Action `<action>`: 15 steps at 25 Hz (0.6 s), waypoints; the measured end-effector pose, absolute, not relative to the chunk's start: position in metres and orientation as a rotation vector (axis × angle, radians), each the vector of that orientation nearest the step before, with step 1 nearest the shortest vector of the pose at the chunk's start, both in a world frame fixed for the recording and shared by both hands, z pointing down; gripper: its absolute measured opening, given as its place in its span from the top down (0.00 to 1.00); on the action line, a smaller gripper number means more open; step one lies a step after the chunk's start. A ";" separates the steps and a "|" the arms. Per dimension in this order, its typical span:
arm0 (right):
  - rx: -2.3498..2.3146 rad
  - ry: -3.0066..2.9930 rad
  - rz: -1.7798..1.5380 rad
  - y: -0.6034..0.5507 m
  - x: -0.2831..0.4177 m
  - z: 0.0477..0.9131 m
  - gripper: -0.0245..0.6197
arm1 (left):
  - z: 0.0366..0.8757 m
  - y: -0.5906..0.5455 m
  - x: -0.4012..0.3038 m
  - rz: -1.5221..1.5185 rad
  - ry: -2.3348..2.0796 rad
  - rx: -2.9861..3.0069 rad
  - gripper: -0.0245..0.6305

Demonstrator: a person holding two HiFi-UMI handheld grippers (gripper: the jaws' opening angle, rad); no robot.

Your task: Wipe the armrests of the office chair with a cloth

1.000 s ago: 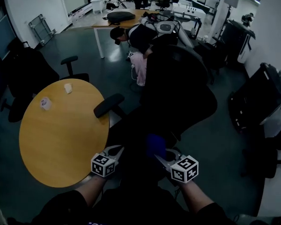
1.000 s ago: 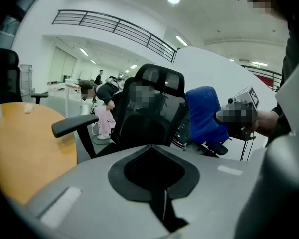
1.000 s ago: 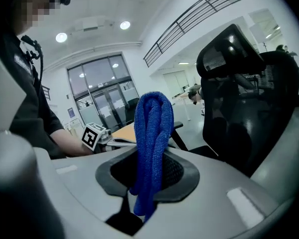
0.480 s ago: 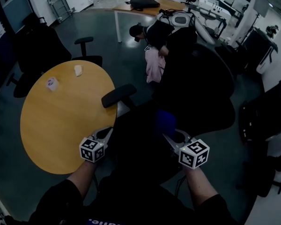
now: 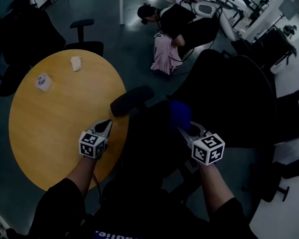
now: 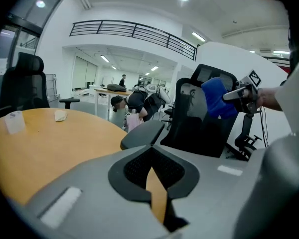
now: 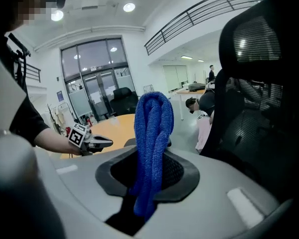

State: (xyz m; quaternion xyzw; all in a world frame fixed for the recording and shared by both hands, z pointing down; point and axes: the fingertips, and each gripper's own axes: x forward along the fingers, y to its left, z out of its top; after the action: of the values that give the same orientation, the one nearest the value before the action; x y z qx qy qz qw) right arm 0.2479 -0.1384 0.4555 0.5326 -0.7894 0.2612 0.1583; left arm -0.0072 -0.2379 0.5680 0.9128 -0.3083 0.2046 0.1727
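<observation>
The black office chair (image 5: 224,96) stands in front of me, and its left armrest (image 5: 132,100) juts toward the round wooden table (image 5: 45,123). My right gripper (image 5: 183,127) is shut on a folded blue cloth (image 5: 179,114), held over the seat a little right of that armrest. In the right gripper view the cloth (image 7: 153,133) stands up out of the jaws, beside the mesh chair back (image 7: 259,83). My left gripper (image 5: 105,127) hangs over the table's edge just below the armrest (image 6: 144,133), shut and holding nothing.
A person (image 5: 164,16) bends over beside a pink garment (image 5: 164,56) beyond the chair. Two small paper items (image 5: 42,81) (image 5: 76,62) lie on the table. Another chair (image 5: 84,34) stands behind the table, and dark furniture (image 5: 289,113) is at the right.
The head view has tilted further down, so the table and chair sit higher in frame. Both grippers have moved slightly forward toward the armrest. The blue cloth stays in the right gripper.
</observation>
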 end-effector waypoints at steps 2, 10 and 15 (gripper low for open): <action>1.494 -2.214 0.715 -0.160 0.245 0.463 0.83 | 0.577 -0.249 -0.005 0.585 -0.849 2.593 0.93; 1.364 -2.063 0.625 -0.245 0.235 0.503 0.83 | 0.607 -0.277 -0.012 0.543 -0.808 2.532 0.93; 1.271 -1.978 0.531 -0.307 0.234 0.528 0.83 | 0.621 -0.292 -0.013 0.504 -0.798 2.508 0.93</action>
State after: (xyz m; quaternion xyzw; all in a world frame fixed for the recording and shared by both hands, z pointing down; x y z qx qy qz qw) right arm 0.2341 -0.3067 0.5279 0.4926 -0.7663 0.2058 0.3574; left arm -0.0130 -0.2921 0.6206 0.9111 -0.2898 0.1830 0.2288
